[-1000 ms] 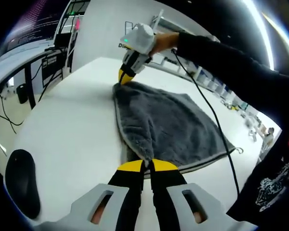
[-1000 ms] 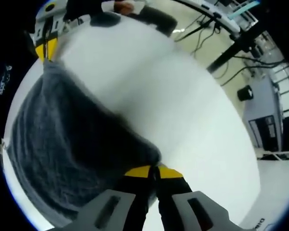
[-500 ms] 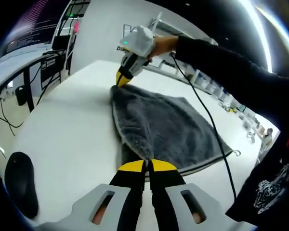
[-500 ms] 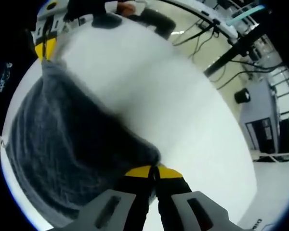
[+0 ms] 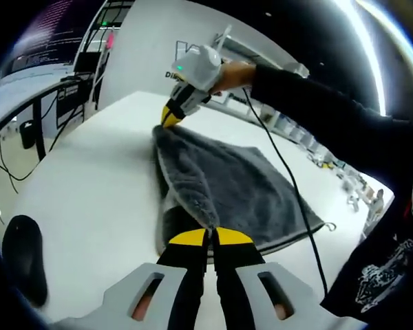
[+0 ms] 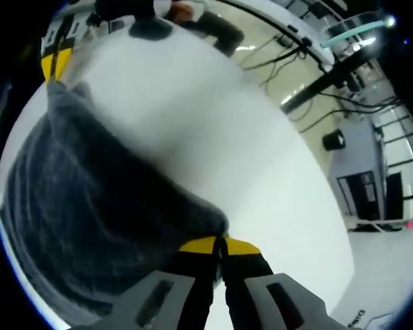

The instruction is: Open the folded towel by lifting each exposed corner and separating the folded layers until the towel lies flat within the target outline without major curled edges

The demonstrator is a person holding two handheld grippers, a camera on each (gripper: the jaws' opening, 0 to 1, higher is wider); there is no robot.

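A dark grey towel (image 5: 234,189) lies on the white table (image 5: 89,179), its left edge raised off the surface. My left gripper (image 5: 208,237) is shut on the towel's near corner. At the far corner my right gripper (image 5: 171,117), held by a person's hand, pinches the towel too. In the right gripper view the towel (image 6: 89,206) hangs to the left, and my right gripper (image 6: 220,246) is shut on its corner. The left gripper (image 6: 51,65) shows at the top left, gripping the opposite corner.
A black mouse-like object (image 5: 24,265) lies on the table at the near left. A black cable (image 5: 289,179) trails across the towel from the right gripper. Desks, monitors and cables stand beyond the table's left edge (image 5: 48,103).
Both grippers have lifted the towel's held edge higher off the table, and a shadow now shows beneath it. Both stay shut on their corners.
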